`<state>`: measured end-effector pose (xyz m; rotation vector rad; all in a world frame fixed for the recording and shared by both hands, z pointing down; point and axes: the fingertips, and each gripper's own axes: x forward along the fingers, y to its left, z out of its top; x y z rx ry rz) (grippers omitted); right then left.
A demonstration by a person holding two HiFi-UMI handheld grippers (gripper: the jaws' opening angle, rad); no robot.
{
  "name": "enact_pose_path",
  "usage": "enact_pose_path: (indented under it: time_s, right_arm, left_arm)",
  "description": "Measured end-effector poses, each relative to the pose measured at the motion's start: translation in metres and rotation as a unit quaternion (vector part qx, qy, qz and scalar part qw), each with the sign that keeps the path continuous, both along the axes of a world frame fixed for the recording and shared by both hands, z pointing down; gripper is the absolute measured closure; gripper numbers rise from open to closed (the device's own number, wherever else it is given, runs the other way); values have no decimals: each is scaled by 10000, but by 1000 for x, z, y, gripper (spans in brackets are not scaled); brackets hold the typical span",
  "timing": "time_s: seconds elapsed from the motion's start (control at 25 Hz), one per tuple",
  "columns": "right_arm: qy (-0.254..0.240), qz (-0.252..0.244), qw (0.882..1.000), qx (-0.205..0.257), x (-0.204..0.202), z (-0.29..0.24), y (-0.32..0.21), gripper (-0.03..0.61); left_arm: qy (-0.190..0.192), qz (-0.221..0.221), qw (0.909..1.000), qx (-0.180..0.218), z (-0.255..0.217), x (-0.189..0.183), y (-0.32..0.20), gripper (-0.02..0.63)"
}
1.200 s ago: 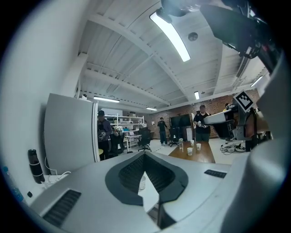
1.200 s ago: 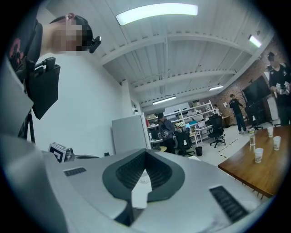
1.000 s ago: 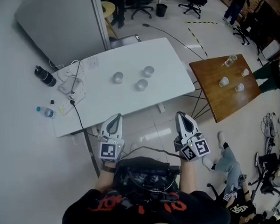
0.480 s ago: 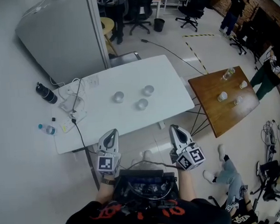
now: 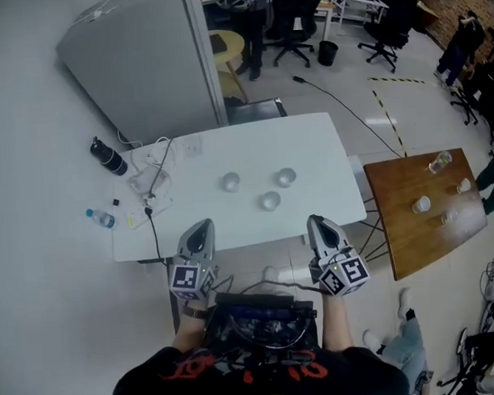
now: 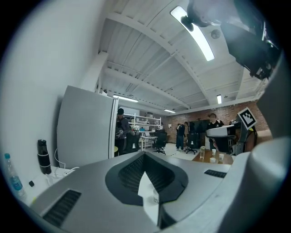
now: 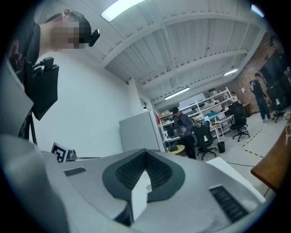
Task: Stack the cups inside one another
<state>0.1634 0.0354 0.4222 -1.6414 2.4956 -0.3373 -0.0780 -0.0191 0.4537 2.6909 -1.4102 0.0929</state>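
Observation:
Three clear cups stand apart on the white table (image 5: 311, 147): one at the left (image 5: 231, 183), one at the right (image 5: 286, 177), and one nearer me (image 5: 270, 201). My left gripper (image 5: 200, 229) hovers at the table's near edge, left of the cups, with its jaws together and nothing in them. My right gripper (image 5: 315, 222) is level with it at the near edge, right of the cups, shut and empty. Neither touches a cup. In the left gripper view (image 6: 145, 155) and the right gripper view (image 7: 145, 154) the jaws point level across the room.
A black bottle (image 5: 108, 155), a small water bottle (image 5: 100, 217) and a power strip with cables (image 5: 150, 186) lie at the table's left end. A wooden table (image 5: 424, 223) with more cups stands to the right. A grey partition (image 5: 139, 65) rises behind, with people and office chairs beyond.
Both grippers have moved forward to the white table's near edge, staying shut. The cups have not moved.

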Motion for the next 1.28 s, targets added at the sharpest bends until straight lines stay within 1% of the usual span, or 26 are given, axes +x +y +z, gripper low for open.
enact_pose_path:
  time_s: [0.12, 0.2, 0.32, 0.4, 0.52, 0.6, 0.72, 0.92, 1.04, 1.28]
  right_arm:
    - [-6, -170, 9998, 37, 13, 1, -20, 572]
    - [-10, -256, 9997, 35, 14, 1, -31, 572]
    - [-79, -349, 9994, -26, 9, 3, -44, 572]
    - [-57, -435, 9990, -116, 4, 7, -51, 572]
    - [20, -526, 9984, -217, -2, 12, -62, 572]
    - [37, -484, 9985, -247, -6, 14, -70, 572]
    - [24, -344, 9990, -296, -15, 16, -82, 572]
    - [132, -345, 9989, -301, -32, 17, -96, 572]
    - [134, -346, 9990, -260, -39, 15, -106, 572]
    - [231, -291, 9990, -263, -40, 20, -120, 572]
  left_arm:
    - [56, -166, 9998, 83, -9, 6, -8, 611]
    - [-26, -207, 9997, 131, -14, 7, -8, 611]
    - [-190, -364, 9991, -53, -7, -1, -10, 611]
    - [-201, -473, 9985, -194, 0, -6, -14, 611]
    - [-141, -524, 9985, -92, 0, -8, -23, 611]
    - [-126, -510, 9986, -61, 1, -14, -32, 611]
    - [-105, -474, 9987, -155, 4, -25, -44, 611]
    - [-13, -550, 9985, -50, -1, -44, -65, 611]
    - [-116, -613, 9980, -104, 1, -55, -72, 611]
    - [-114, -559, 9982, -178, 6, -56, -84, 611]
